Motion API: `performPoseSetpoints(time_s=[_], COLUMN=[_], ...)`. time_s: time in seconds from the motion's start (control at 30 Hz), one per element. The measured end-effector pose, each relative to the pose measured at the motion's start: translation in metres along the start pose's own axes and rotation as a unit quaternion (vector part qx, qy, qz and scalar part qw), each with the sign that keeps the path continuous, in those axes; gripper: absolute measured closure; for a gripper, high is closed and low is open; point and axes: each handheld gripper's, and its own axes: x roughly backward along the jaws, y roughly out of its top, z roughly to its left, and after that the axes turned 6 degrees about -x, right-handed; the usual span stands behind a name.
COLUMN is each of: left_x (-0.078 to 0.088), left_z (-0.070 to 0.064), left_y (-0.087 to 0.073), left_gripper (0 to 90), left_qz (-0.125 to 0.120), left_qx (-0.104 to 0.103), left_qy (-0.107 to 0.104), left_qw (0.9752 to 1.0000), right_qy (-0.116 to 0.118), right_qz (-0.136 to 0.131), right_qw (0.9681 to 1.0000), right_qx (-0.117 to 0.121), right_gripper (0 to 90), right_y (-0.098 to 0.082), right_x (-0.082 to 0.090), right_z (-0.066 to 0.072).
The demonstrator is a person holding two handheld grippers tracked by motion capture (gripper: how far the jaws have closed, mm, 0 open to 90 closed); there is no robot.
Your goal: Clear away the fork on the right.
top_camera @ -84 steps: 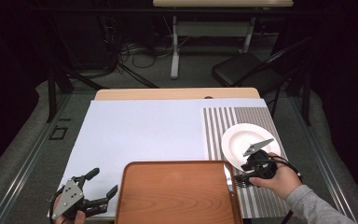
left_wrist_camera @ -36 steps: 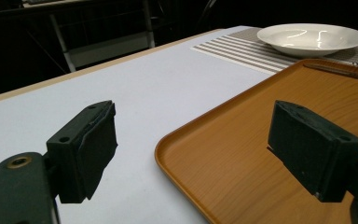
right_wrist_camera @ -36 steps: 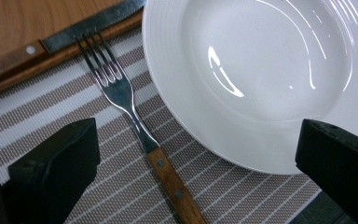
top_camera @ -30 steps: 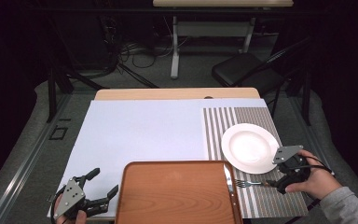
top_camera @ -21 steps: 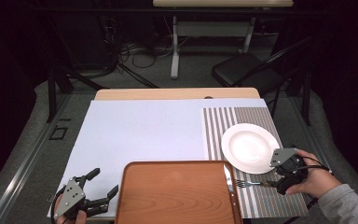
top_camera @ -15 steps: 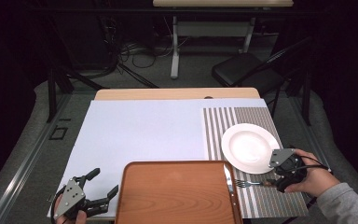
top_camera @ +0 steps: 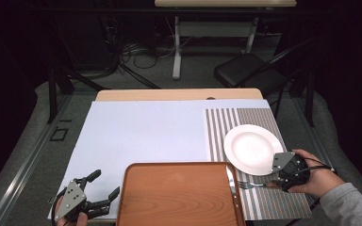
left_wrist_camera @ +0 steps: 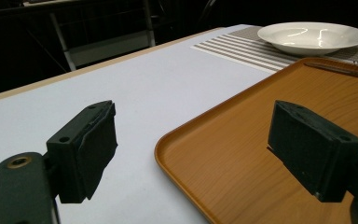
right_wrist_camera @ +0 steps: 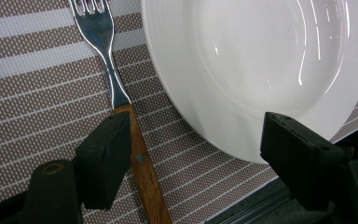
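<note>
A: The right hand-held gripper [right_wrist_camera: 193, 154] is seen low over the striped placemat [top_camera: 264, 202], its jaws just closing but still apart; the fork [right_wrist_camera: 121, 105] is beside one pad, not clamped.

B: And the fork's place?

A: It is laid on the placemat, between the white plate [top_camera: 252, 148] and the wooden tray [top_camera: 179, 195]. The left hand-held gripper [top_camera: 99, 186] is held released at the tray's corner, on the bench [top_camera: 141, 132].

A wooden tray [top_camera: 179, 193] lies just beside the left gripper [top_camera: 90, 198], its rim under one jaw. A folding chair [top_camera: 245, 73] and desk legs [top_camera: 176, 47] stand well beyond both.
</note>
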Motion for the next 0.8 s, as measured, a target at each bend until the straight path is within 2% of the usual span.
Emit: performPoseSetpoints(time_s=[0.07,0.27,0.43,0.47,0.67,0.8], left_x=[-0.0004,-0.0006,-0.0004,-0.0005,-0.0009,-0.0005], left_z=[0.0,-0.0005,-0.0002,-0.0004,-0.0002,-0.0004], left_y=[-0.0001,0.0,-0.0001,-0.0001,-0.0002,-0.0001], left_gripper=[15.2,15.2,15.2,15.2,15.2,15.2], left_qz=[0.002,0.001,0.002,0.002,0.002,0.002], left_qx=[-0.001,0.0,-0.001,0.0,0.0,-0.001], left_qy=[0.0,-0.001,0.0,0.0,0.001,0.0], left_qw=[1.0,1.0,1.0,1.0,1.0,1.0], right_qy=[0.002,0.023,0.028,0.029,0.029,0.038], right_qz=[0.004,0.011,0.021,0.028,0.031,0.04], right_qw=[1.0,0.9997,0.9987,0.9983,0.9976,0.9972], right_qx=[0.003,0.007,0.038,0.041,0.055,0.049], right_gripper=[25.3,33.1,46.4,47.1,48.6,51.9], right_y=[-0.0005,-0.0033,-0.0055,-0.0057,-0.0054,-0.0049], right_x=[0.0,-0.0022,-0.0058,-0.0058,-0.0074,-0.0087], right_z=[0.0009,0.0027,0.0031,0.004,0.0069,0.0093])
